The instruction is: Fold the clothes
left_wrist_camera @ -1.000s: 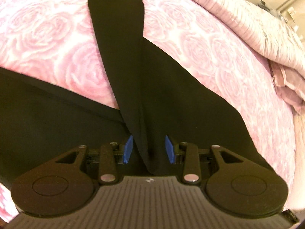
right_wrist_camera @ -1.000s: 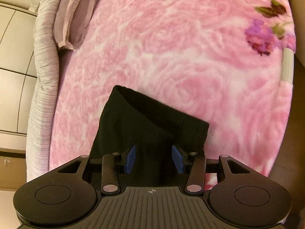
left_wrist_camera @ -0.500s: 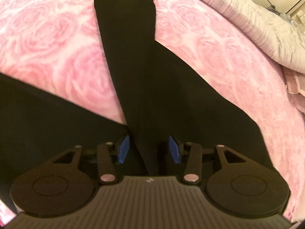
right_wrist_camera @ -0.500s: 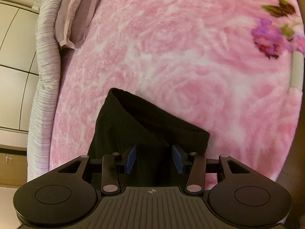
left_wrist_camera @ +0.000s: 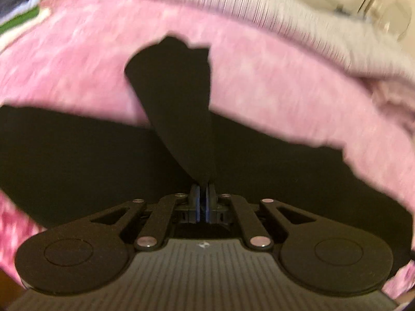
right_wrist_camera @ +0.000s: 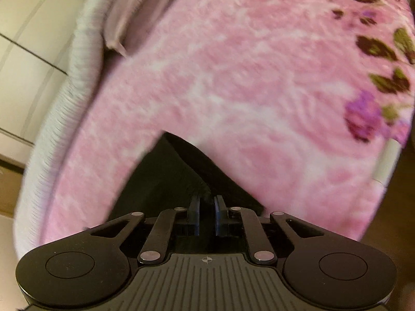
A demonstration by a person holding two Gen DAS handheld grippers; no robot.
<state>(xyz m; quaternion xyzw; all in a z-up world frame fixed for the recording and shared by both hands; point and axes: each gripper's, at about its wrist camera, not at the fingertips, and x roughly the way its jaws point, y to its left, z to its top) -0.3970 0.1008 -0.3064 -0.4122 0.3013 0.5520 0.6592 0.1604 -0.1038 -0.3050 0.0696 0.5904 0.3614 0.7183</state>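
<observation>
Left tool (left_wrist_camera: pixel 203 194) had just closed, pinching the black garment (left_wrist_camera: pixel 179 119); right tool (right_wrist_camera: pixel 206 204) too, on its hem: lift together, keep fabric taut over the pink blanket (right_wrist_camera: pixel 246 77).

I see the black garment of matt, smooth-knit cloth (left_wrist_camera: pixel 179 108) lying on the fluffy pink rose-patterned plush blanket (left_wrist_camera: pixel 259 83). Beyond the blanket's far edge runs a pale ribbed, pleated cloth cover (left_wrist_camera: pixel 259 13). My black matt plastic left gripper (left_wrist_camera: pixel 203 194) shows shiny metal pivot pins.
</observation>
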